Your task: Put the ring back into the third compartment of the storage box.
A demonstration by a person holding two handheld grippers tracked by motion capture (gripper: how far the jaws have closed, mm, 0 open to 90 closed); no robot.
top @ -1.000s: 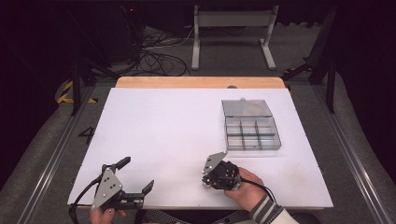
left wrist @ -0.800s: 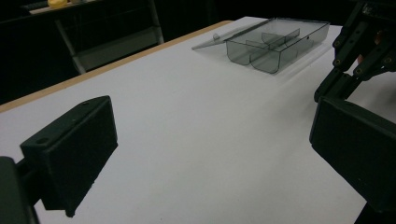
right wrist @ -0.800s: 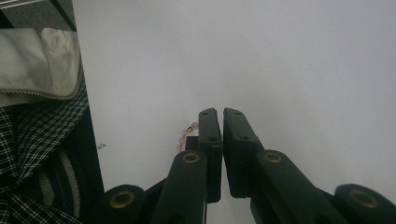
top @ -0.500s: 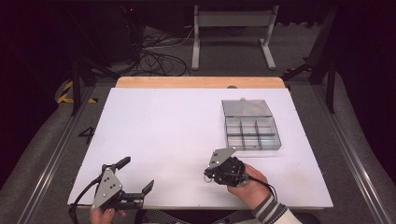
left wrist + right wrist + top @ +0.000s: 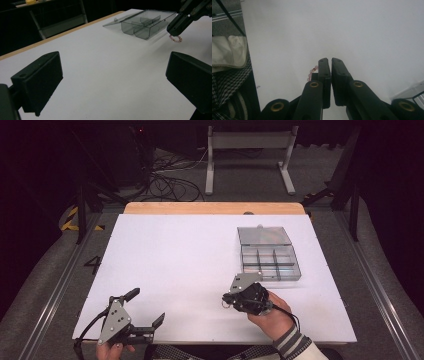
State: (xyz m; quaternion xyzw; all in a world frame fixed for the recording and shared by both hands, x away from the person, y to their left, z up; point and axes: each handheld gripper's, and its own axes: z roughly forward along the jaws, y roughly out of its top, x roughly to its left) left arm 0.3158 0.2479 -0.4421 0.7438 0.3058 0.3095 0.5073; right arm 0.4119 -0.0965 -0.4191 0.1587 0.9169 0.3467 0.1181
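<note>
Right tongs [image 5: 227, 301], low centre, pinch a pink bead bracelet [image 5: 175, 38] by its edge; left tongs [image 5: 148, 307] gape empty; marginal grip may drop it short of the compartment box [image 5: 270, 262].

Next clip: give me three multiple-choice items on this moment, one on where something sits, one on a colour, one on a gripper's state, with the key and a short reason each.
1. Where is the clear compartment box on the table?
A. far right part
B. near left corner
C. centre

2. What colour is the bead bracelet?
A. green
B. pink
C. black

3. How do the left gripper jaws stand?
A. shut on the box
B. shut on nothing
C. wide apart

Key: 1 A, the high view shows it on the right, away from the person. 2 B, pale pink beads hang below the right gripper. 3 C, the left gripper view shows bare table between them.
</note>
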